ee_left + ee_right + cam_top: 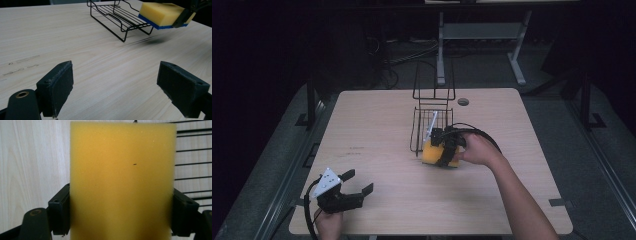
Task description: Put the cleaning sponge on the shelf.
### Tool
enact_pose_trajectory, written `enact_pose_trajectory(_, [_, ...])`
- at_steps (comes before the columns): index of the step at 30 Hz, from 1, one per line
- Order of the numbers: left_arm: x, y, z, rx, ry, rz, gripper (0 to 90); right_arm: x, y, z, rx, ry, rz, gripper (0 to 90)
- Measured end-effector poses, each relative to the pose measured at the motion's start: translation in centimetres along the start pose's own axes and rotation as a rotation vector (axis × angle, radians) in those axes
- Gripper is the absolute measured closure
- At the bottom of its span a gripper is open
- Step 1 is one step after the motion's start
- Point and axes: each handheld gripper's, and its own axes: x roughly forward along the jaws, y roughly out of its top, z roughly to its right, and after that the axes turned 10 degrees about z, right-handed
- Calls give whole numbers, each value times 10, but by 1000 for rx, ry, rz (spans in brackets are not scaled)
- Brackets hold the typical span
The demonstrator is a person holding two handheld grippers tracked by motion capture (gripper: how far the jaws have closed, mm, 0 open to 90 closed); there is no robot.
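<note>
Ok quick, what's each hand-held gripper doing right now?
Left hand-held gripper: open, holding nothing, near the table's front edge.
Right hand-held gripper: shut on the sponge, held off the table beside the wire rack.

The sponge [122,182] is bright yellow across its broad face, with one tiny dark speck on it; seen from the left gripper view, the sponge [161,13] has a thin blue layer along its underside. The wire rack [432,117] is black all over. The table [377,130] is pale wood with fine, straight grain lines and a few faint dark marks near its left side, plus a small grey round spot at the far edge. The right gripper [443,145] is black with a black cable. The left gripper [357,182] is black too, topped by a light grey three-cornered plate.
</note>
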Motion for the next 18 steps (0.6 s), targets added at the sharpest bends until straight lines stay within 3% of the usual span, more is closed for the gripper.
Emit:
enact_pose_trajectory(5, [0,0,-1,-8,2,1,130,1,-1,7,20,3,5,216])
enact_pose_trajectory(16, [-1,0,-1,-5,2,4,130,-1,12,21,11,-13,-20,217])
enact_pose_trajectory(18, [-1,0,-1,-4,1,5,129,0,13,25,27,-10,-3,217])
